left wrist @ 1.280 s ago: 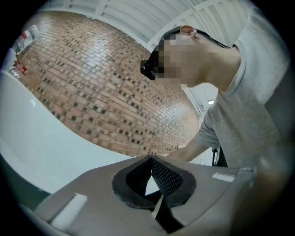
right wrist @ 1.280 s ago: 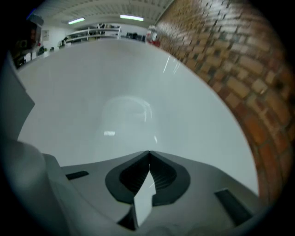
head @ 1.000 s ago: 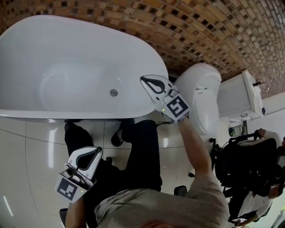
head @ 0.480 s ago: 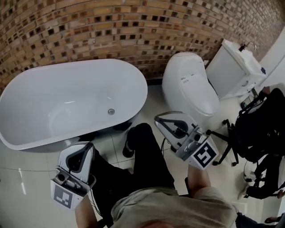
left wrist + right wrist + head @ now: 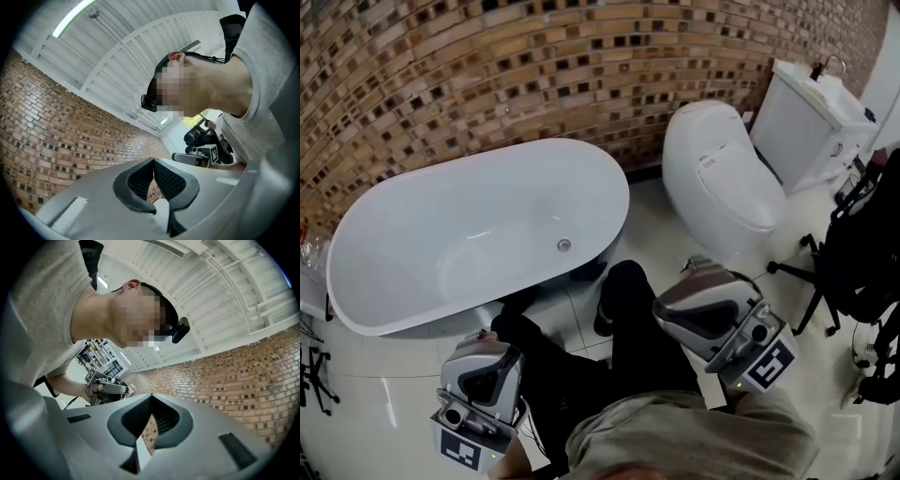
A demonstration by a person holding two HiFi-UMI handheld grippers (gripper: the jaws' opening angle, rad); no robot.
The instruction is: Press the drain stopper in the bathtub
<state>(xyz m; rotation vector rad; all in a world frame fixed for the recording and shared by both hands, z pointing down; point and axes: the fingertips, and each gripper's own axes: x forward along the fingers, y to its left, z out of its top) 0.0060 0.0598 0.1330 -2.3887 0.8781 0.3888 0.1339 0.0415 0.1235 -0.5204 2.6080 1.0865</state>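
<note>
Pulled back, left claw and right claw closed, empty; drain stopper round, silvery.

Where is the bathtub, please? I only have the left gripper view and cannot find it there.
Observer: In the head view the bathtub stands on the floor against the brick wall, ahead of the person and left of the toilet.
Operator: Thank you. Can you see the stopper?
Observer: Yes, the stopper sits in the bathtub's bottom near its right end, with nothing touching it.
Operator: And how close is the right gripper?
Observer: The right gripper is held close to the person's body, well short of the bathtub.
</note>
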